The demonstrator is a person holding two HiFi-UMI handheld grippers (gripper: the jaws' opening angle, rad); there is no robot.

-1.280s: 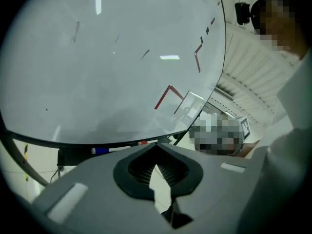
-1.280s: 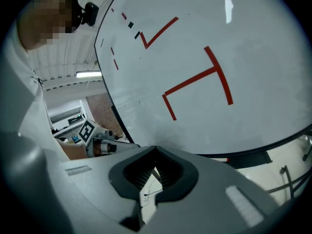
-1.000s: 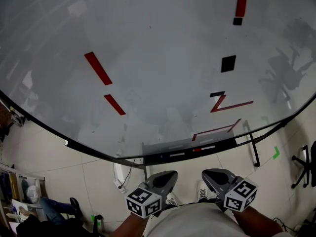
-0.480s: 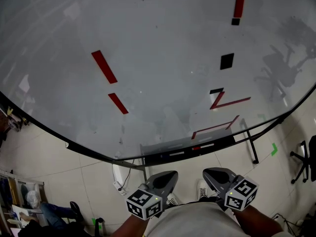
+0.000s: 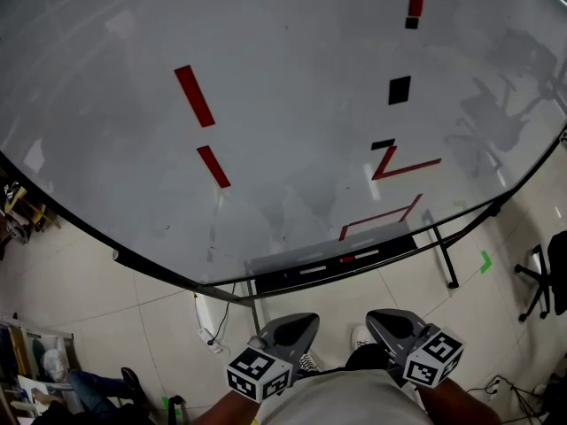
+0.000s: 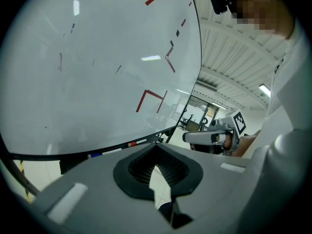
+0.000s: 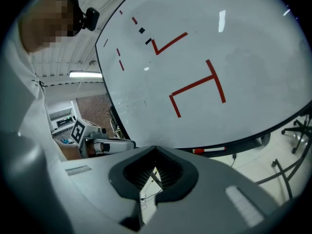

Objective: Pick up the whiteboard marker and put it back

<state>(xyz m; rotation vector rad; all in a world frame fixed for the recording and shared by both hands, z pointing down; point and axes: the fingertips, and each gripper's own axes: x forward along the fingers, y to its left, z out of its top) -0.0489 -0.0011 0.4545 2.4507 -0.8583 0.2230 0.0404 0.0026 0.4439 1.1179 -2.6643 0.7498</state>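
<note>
A whiteboard (image 5: 283, 104) with red and black marks fills the head view. On its ledge tray (image 5: 390, 253) lie a red-capped marker (image 5: 358, 257) and a blue-capped marker (image 5: 301, 272). My left gripper (image 5: 299, 324) and right gripper (image 5: 383, 320) hang low by my body, well short of the tray, both shut on nothing. The left gripper view shows the red-capped marker (image 6: 131, 143) and the blue-capped one (image 6: 96, 155) beyond its shut jaws. The right gripper view shows the red-capped marker (image 7: 209, 150) on the ledge.
The board stands on a black metal frame with legs (image 5: 446, 259) on a tiled floor. A white power strip with a cable (image 5: 205, 319) lies under the board. An office chair (image 5: 547, 277) stands at the right, and clutter (image 5: 35, 383) lies at the lower left.
The head view has tilted, so the board's marks and the tray sit slightly higher and further left. Both grippers stay shut and low near my body.
</note>
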